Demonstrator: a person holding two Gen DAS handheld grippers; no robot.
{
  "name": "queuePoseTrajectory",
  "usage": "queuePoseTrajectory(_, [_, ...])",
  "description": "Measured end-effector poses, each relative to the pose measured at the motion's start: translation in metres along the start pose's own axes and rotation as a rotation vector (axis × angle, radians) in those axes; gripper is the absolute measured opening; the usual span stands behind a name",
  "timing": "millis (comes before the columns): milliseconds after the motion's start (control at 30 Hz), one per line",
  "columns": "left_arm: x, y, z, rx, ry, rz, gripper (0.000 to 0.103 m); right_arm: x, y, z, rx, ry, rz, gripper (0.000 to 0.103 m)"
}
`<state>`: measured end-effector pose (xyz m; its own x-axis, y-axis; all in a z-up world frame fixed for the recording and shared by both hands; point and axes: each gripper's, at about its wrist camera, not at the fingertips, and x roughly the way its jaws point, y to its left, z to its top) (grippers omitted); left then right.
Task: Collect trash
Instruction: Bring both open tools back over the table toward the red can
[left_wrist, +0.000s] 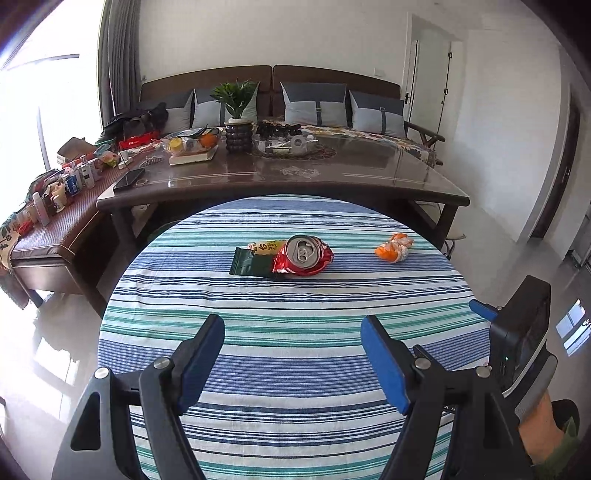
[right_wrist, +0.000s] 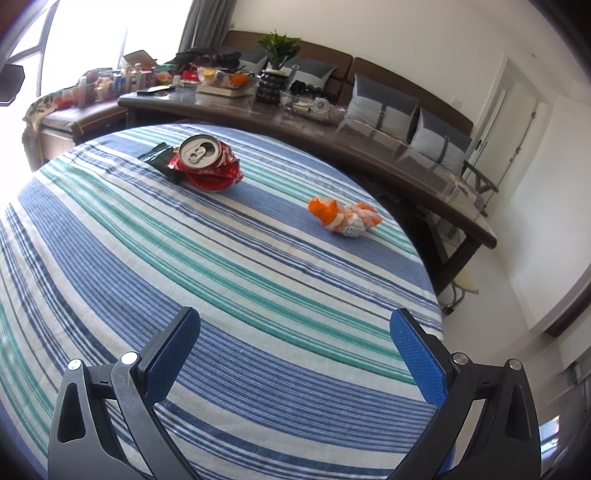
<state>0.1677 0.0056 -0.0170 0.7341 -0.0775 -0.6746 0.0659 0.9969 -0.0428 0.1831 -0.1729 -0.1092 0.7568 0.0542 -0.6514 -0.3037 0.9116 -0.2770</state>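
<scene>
Crushed can (left_wrist: 303, 255) well beyond left fingers (left_wrist: 384, 363), both grippers empty

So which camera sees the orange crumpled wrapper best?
The right wrist view. There the orange crumpled wrapper is bigger and nearer, so its white printed part shows. The left wrist view shows the same wrapper smaller and farther off, to the right of the crushed red can.

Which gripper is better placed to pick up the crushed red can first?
Probably the left gripper. The crushed red can lies almost straight ahead between its open fingers. For the right gripper, also open, the can lies off to the left.
</scene>
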Motion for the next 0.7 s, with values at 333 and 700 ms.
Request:
queuePoseTrajectory(333, [0.014,-0.009,-0.005,0.067,-0.018,0.087,0.078,0.004,-0.002,0.003,0.0,-0.003,-0.015,0.102])
queuePoseTrajectory(700, [0.025,-0.017,-0.006,0.125,-0.019,0.135,0.078,0.006,-0.002,0.003,-0.002,0.004,-0.017,0.102])
